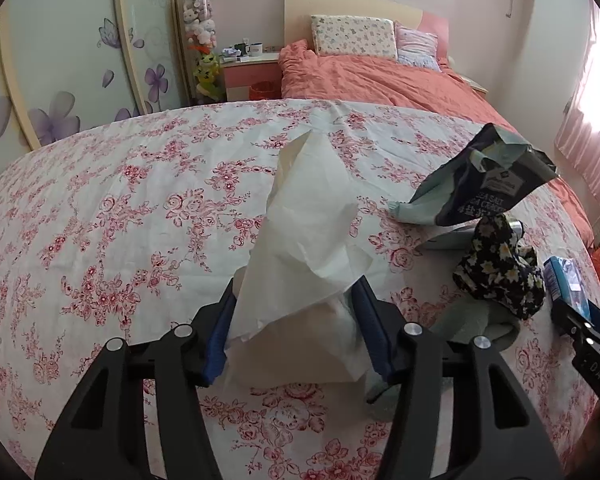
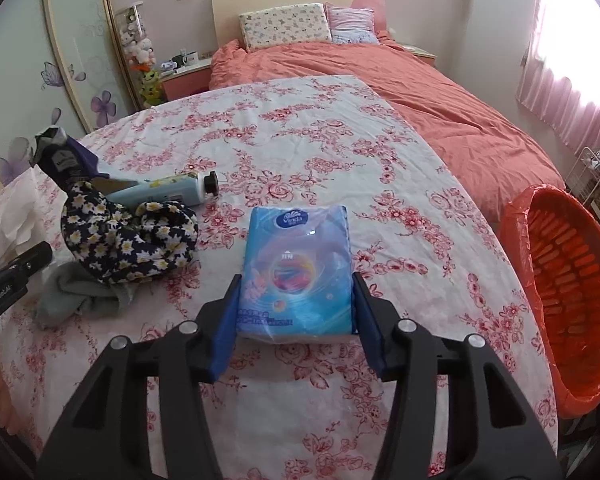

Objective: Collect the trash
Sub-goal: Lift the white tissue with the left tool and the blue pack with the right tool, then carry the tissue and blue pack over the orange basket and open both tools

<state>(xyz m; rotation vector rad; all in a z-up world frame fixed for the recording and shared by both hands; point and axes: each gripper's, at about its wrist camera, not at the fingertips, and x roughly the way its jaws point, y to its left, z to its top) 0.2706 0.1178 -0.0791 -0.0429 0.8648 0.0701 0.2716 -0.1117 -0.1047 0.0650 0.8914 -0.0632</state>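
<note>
Both handheld tools share one build: the left gripper (image 1: 294, 322) and the right gripper (image 2: 296, 320) each have matte black plastic arms with triangular cut-outs, round silver screw heads at the pivots, and blue rubbery pads (image 2: 225, 336) lining the inner faces of the fingers. In the right wrist view the left gripper's black side carries small white lettering, and a bare fingertip shows at the left edge.

White tissue (image 1: 304, 248), blue pack (image 2: 296, 268), black sock (image 2: 128, 236) with daisies, orange basket (image 2: 572, 280), white cloth (image 2: 300, 148) with pink roses.
</note>
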